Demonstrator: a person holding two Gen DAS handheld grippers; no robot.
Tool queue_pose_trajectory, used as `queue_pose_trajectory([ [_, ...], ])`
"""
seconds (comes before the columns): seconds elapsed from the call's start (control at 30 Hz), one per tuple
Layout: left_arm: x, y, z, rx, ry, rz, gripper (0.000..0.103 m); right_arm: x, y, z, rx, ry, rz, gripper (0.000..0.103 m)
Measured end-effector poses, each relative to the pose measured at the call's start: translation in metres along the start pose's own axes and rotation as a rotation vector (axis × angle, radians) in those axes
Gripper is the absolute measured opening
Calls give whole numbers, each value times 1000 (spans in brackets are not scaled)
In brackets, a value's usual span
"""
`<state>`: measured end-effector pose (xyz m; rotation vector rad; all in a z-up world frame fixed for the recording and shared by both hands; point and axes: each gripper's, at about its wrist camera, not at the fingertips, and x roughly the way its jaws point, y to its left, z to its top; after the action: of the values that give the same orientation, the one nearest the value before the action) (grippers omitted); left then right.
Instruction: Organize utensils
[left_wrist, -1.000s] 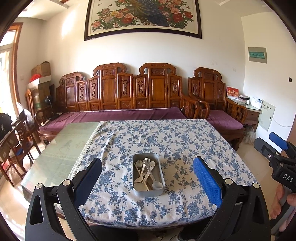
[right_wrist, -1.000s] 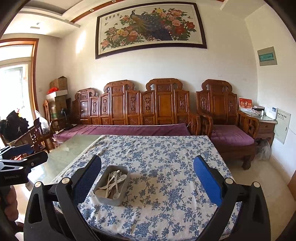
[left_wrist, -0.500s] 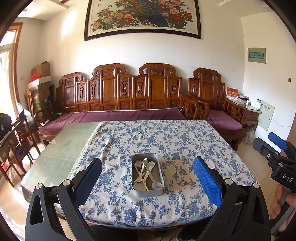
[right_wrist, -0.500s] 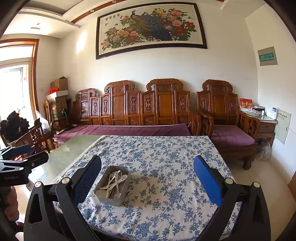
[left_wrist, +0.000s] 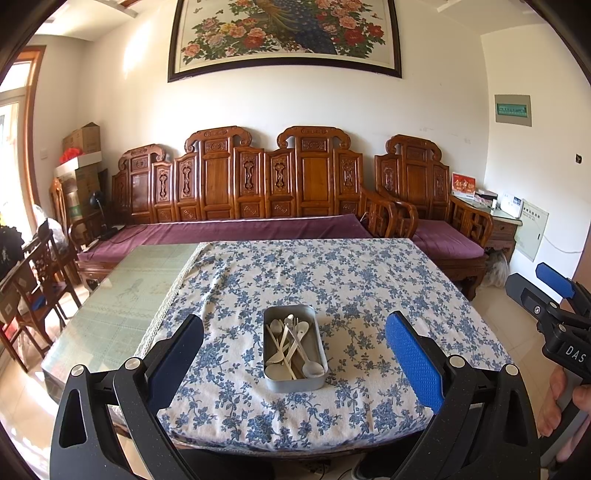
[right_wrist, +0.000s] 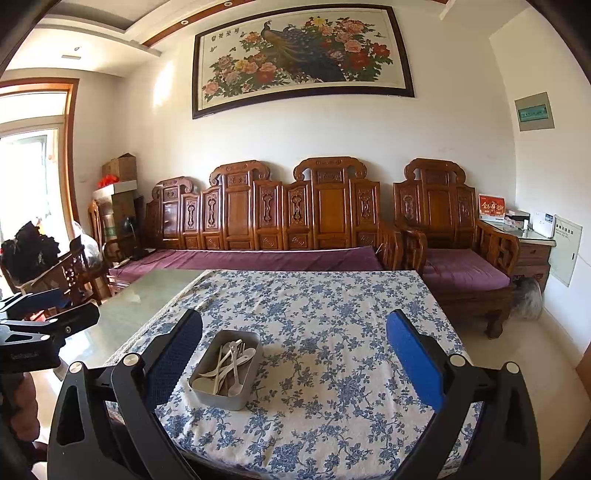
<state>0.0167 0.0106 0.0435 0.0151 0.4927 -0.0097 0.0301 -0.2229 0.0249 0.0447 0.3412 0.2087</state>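
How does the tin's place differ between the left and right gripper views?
Seen from the left gripper, the tin sits centred between the fingers; from the right gripper, the tin lies off toward the left finger. The left views it end-on, the right at an angle. Both grippers are open and empty.

I see white walls with a framed peacock painting (right_wrist: 303, 61) above a carved wooden bench (right_wrist: 266, 218) with purple cushions. A matching armchair (right_wrist: 448, 236) stands right. Daylight enters through a window (right_wrist: 26, 173) on the left. Floor: pale tile (right_wrist: 539, 354).
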Motion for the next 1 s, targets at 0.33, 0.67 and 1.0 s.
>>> queue_pose_trajectory([
  [0.33,-1,-1,0,-2,-1,-1,95,0,0,1,-2,1,1,100],
  [0.67,-1,-2,0,-3,-2,-2,95,0,0,1,-1,1,1,100],
  [1.0,-1,-2,0,-4,-3,-1,95,0,1,1,0,1,1,100],
])
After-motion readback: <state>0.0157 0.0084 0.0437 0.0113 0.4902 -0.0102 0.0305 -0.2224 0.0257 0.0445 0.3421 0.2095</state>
